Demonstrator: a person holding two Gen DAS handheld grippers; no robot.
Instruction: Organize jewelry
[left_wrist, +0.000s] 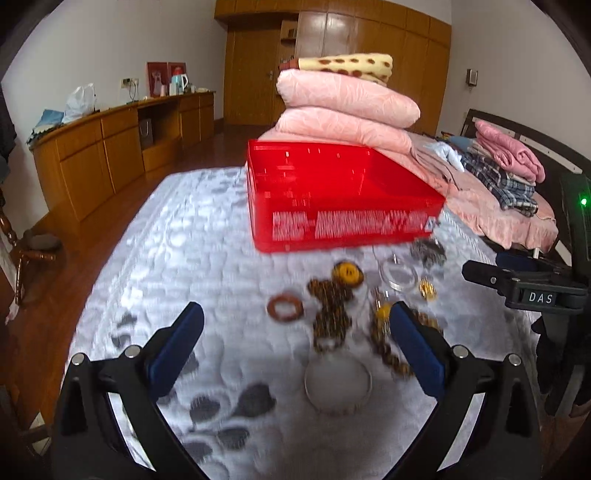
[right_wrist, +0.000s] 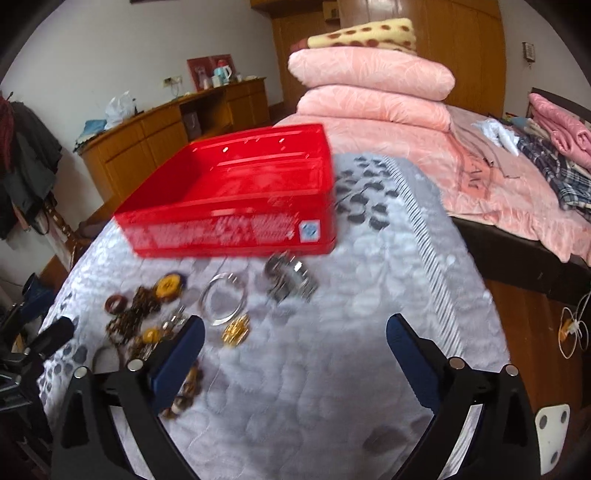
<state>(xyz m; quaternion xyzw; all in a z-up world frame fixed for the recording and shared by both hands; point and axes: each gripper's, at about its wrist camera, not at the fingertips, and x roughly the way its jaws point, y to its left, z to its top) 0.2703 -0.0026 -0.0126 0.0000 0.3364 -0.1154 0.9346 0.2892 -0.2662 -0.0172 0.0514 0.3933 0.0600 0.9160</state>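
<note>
Jewelry lies scattered on a grey quilted bedspread (left_wrist: 207, 258) in front of an empty red plastic box (left_wrist: 332, 195) (right_wrist: 236, 199). I see a brown ring-shaped bangle (left_wrist: 285, 308) (right_wrist: 116, 303), dark beaded strands (left_wrist: 330, 310) (right_wrist: 133, 314), an amber round piece (left_wrist: 347, 274) (right_wrist: 168, 287), a clear bangle (left_wrist: 399, 275) (right_wrist: 222, 298), a thin silver hoop (left_wrist: 338, 380), a gold piece (right_wrist: 233, 333) and a silver watch (right_wrist: 290, 280). My left gripper (left_wrist: 295, 325) hangs open above the beads. My right gripper (right_wrist: 295, 332) is open over bare bedspread, right of the pile.
Folded pink quilts (left_wrist: 343, 110) and a spotted blanket (left_wrist: 351, 66) are stacked behind the box. Clothes (left_wrist: 509, 170) lie on the bed at right. A wooden sideboard (left_wrist: 122, 140) lines the left wall. The bed's edge drops to wooden floor (right_wrist: 524, 325) on the right.
</note>
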